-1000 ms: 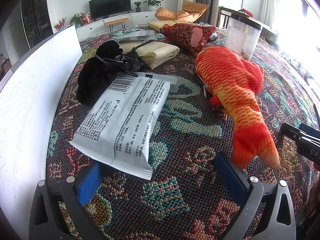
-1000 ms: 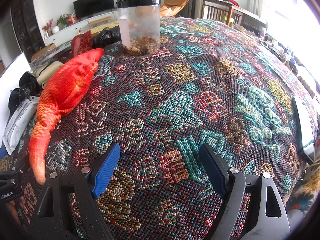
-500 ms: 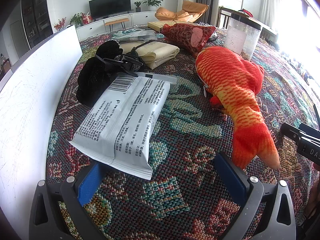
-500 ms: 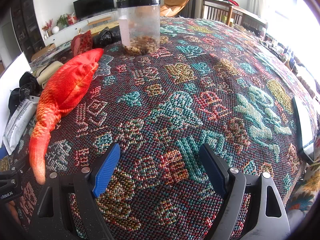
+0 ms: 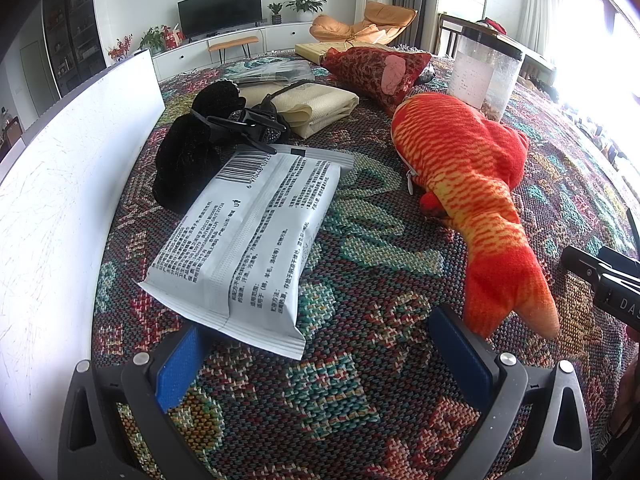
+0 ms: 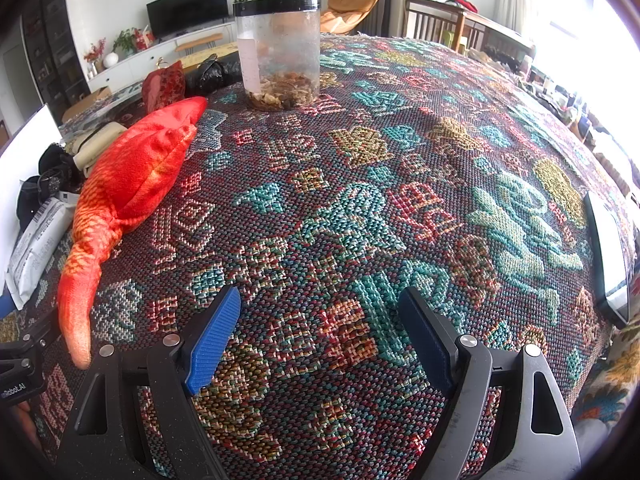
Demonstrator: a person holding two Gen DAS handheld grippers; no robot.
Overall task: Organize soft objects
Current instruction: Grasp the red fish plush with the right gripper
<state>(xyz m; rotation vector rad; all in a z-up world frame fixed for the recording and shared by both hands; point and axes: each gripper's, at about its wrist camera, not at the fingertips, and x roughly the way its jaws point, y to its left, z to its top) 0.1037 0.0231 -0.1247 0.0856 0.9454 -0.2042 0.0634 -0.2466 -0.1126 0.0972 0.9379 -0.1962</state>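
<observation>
Both the left tongs (image 5: 320, 364) and right tongs (image 6: 320, 336) gape wide and hold nothing above the patterned worktop (image 6: 360, 208). The orange plush fish (image 5: 468, 184) lies right of centre in the left view, beside a white packet (image 5: 248, 236).

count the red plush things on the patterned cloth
2: an orange-red plush fish lying mid-cloth, and a dark red patterned plush behind it beside the clear jar. More could be hidden.
</observation>
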